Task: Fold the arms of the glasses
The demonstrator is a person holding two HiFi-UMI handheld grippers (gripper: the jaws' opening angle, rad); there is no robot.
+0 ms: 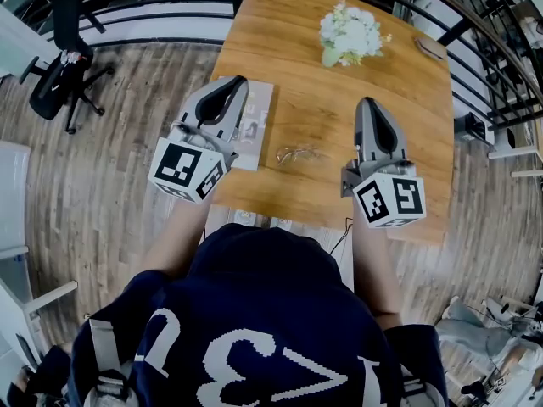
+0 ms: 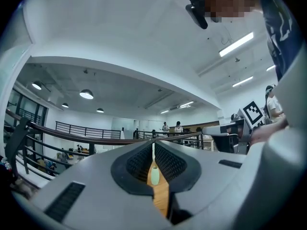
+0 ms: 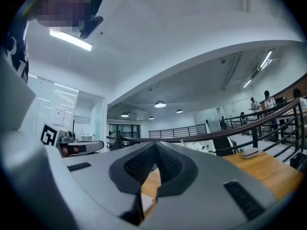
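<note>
Wooden table beside a railed gallery. At 10 o'clock from the glasses we see the left claw above a leaflet, its jaws pressed together on nothing. The glasses lie on bare wood between the claws; we cannot resolve whether their arms are folded. At 2 o'clock is the right claw, likewise closed and empty. We judge this flanking pose keeps either arm within reach.
</note>
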